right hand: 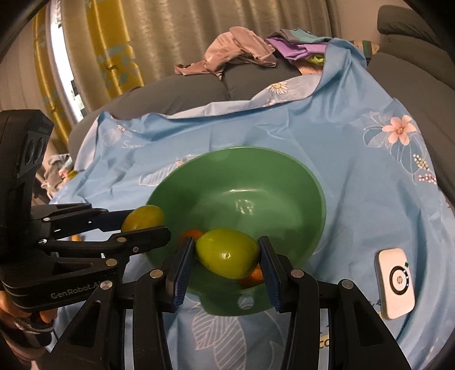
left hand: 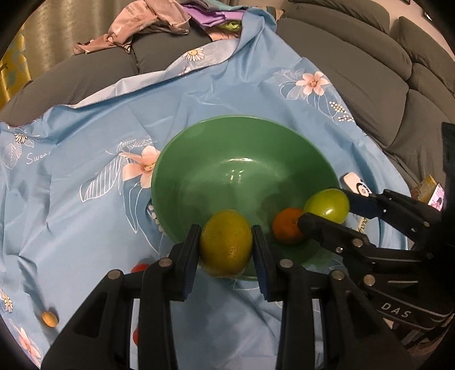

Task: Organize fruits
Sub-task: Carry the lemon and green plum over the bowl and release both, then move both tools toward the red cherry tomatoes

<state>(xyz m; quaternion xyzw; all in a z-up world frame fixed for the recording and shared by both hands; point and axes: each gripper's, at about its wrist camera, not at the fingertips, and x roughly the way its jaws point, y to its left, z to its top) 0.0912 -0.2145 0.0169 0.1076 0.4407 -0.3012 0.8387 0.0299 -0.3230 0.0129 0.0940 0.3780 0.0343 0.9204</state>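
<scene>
A green bowl [left hand: 241,159] sits on a blue flowered cloth [left hand: 99,128]; it also shows in the right wrist view [right hand: 256,182]. My left gripper [left hand: 226,246] is shut on a yellow-green lemon [left hand: 226,247] at the bowl's near rim; it shows in the right wrist view [right hand: 143,219] too. My right gripper [right hand: 227,253] is shut on a green fruit [right hand: 227,253] over the bowl's near side, also seen in the left wrist view [left hand: 327,205]. An orange fruit [left hand: 287,229] lies in the bowl under it.
A small brown fruit [left hand: 49,318] and red fruits [left hand: 139,267] lie on the cloth at the near left. A white device [right hand: 395,284] lies right of the bowl. Grey sofa cushions [left hand: 384,71] and piled clothes [left hand: 148,22] lie behind.
</scene>
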